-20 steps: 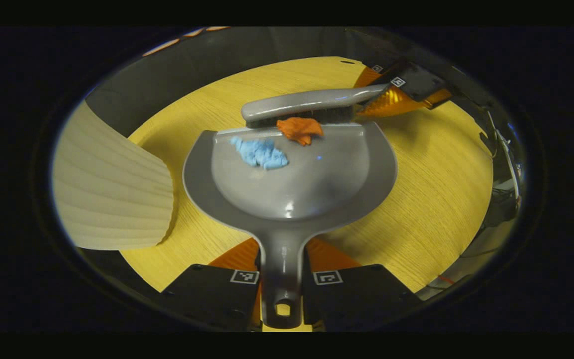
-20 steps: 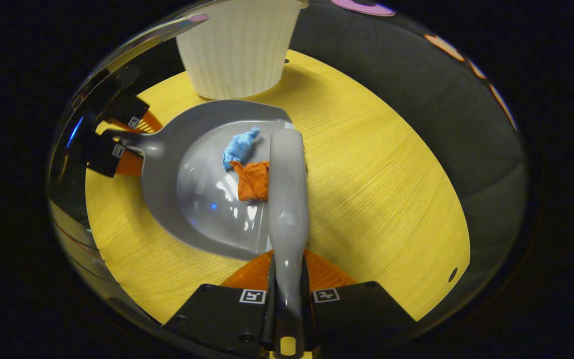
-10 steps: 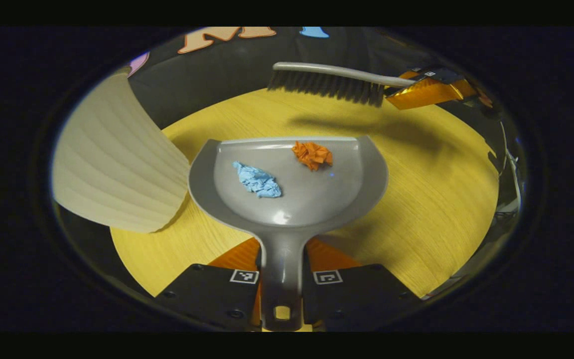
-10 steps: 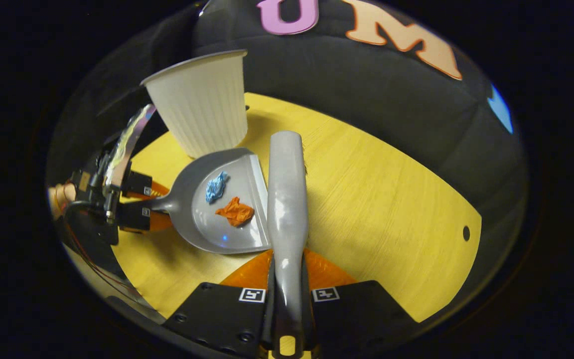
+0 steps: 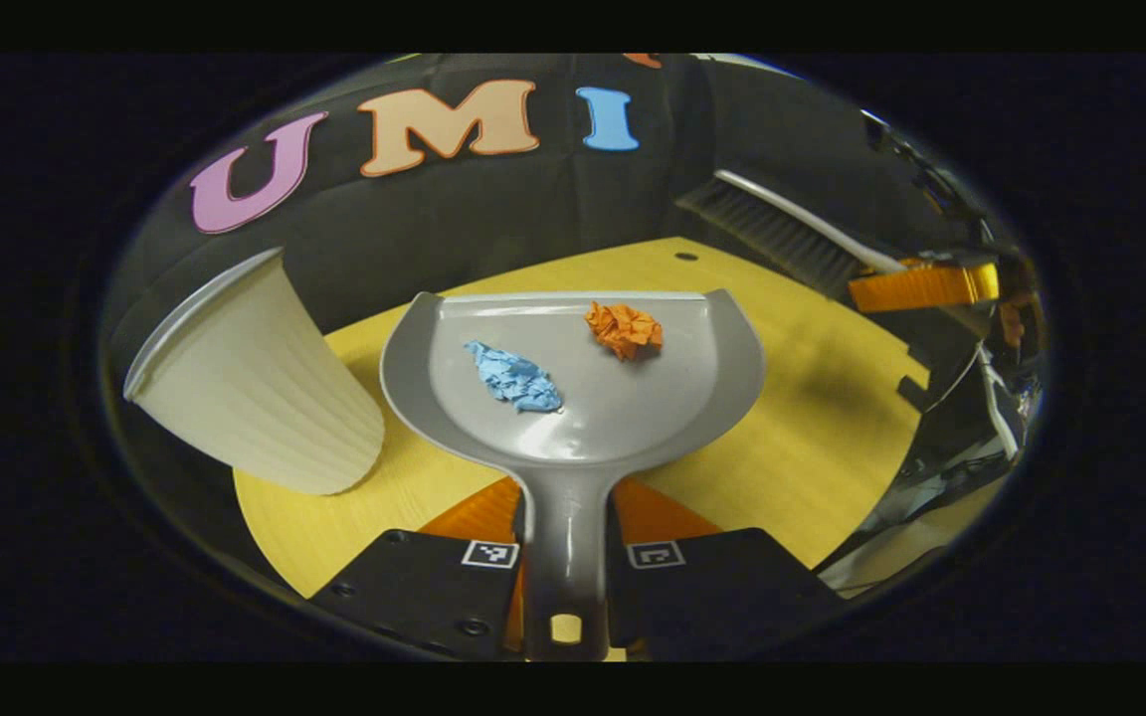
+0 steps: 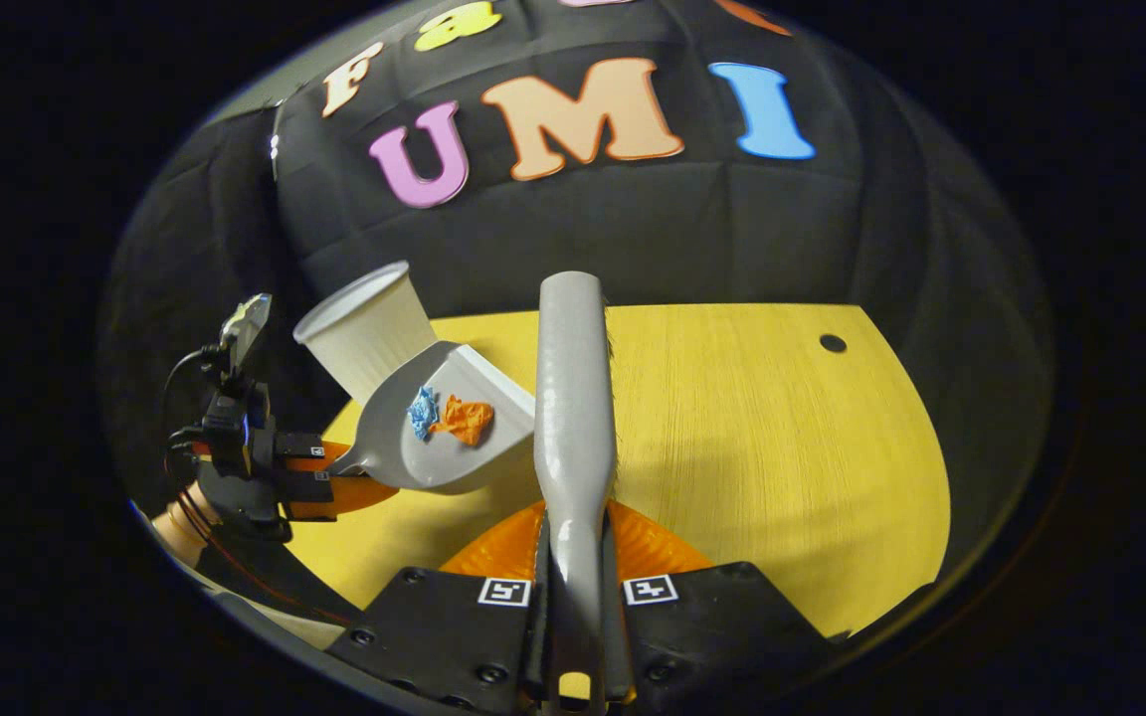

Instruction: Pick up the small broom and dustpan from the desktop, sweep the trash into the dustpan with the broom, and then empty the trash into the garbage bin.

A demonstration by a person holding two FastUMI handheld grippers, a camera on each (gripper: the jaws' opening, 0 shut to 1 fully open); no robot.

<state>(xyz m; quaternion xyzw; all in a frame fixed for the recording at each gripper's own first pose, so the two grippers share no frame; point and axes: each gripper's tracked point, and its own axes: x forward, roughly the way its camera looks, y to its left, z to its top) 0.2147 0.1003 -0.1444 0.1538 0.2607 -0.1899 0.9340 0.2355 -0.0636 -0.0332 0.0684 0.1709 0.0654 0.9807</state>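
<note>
In the left gripper view a grey dustpan (image 5: 633, 408) is held up off the yellow desktop (image 5: 812, 438), its handle clamped in my left gripper (image 5: 565, 557). In the pan lie a blue paper wad (image 5: 515, 378) and an orange paper wad (image 5: 625, 329). My right gripper (image 6: 573, 592) is shut on the handle of the grey broom (image 6: 573, 398), which points forward above the desk. In the left gripper view the broom (image 5: 782, 234) hangs high at the right, bristles down. The right gripper view has the dustpan (image 6: 449, 438) at the left, held by the left gripper (image 6: 309, 477).
A white ribbed bin (image 5: 255, 383) stands on the desk just left of the dustpan, its mouth open upward; in the right gripper view the bin (image 6: 364, 328) is behind the pan. The round desktop (image 6: 782, 447) has a small hole (image 6: 833, 343) near its far edge.
Both grippers have risen from the desk. The broom has left the pan's lip and drawn away to the right. The dustpan is lifted with both wads inside, closer to the bin.
</note>
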